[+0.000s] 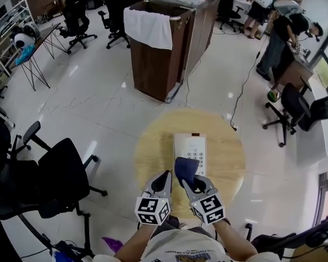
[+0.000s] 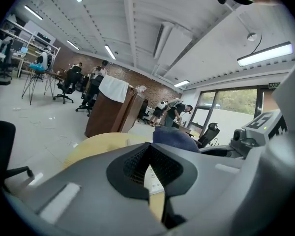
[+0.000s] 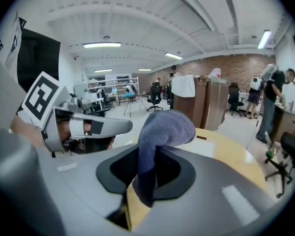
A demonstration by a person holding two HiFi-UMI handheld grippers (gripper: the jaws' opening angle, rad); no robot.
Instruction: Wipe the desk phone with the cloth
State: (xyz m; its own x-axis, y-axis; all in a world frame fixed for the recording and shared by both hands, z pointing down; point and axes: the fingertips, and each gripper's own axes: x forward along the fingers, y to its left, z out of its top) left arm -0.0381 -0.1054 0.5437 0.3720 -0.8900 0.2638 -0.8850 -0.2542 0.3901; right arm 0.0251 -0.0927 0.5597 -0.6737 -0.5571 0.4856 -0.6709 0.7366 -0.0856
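A white desk phone [image 1: 189,146] is seen lying at the middle of a round wooden table [image 1: 151,153]. A dark blue cloth [image 1: 185,168] is pinched between the closed jaws of the right gripper [image 1: 189,183], with its bunched end at the phone's near edge. Contact with the phone cannot be told. The left gripper [image 1: 166,174] is positioned just beside the phone's near left corner, its jaws closed together on nothing.

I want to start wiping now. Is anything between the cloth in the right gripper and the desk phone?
Nothing visible stands between them. The right gripper holds the cloth at the near end of the desk phone, whose top is otherwise bare. The left gripper, shut and empty, sits off to the phone's left side.
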